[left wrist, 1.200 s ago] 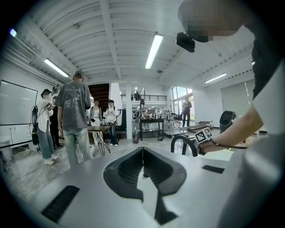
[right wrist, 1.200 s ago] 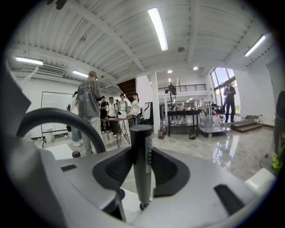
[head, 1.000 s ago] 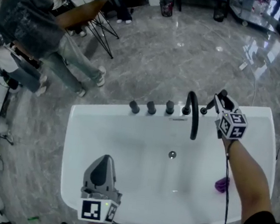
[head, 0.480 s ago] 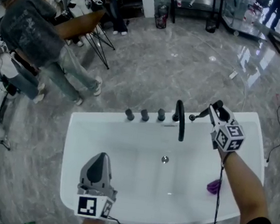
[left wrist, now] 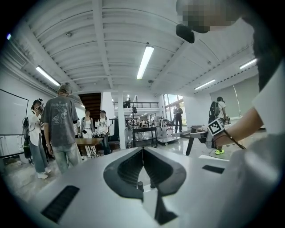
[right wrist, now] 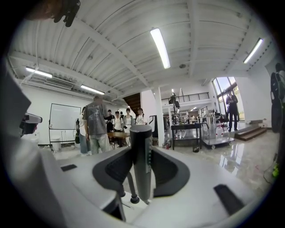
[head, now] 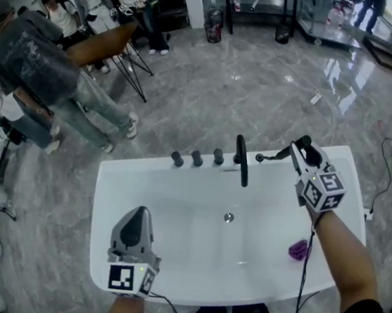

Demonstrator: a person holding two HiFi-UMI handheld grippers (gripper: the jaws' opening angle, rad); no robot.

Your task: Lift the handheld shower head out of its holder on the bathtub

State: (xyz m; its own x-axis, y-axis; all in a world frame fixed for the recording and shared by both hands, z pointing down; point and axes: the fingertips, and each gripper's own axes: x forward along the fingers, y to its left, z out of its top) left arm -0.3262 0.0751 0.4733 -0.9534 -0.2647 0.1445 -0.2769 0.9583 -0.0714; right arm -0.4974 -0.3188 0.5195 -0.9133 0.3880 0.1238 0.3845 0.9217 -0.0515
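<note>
White bathtub [head: 108,177], head view: right tool [head: 300,148] gripping shower head [head: 272,156] over far rim, just right of spout [head: 241,161]; left tool [head: 138,217] hanging over near rim, well apart.
Left gripper view: jaws meeting, nothing between.
Right gripper view: jaws clamping grey handle, long axis standing upright; hose [right wrist: 128,185] trailing down to deck. Judging shower head clear of holder; right tool alone doing lift.

Glossy smooth white tub [head: 119,178], polished grey stone-look floor [head: 246,95], matt black spout [head: 241,161], smooth satin grey shower head [right wrist: 141,151], brown wooden tabletop [head: 102,40].
</note>
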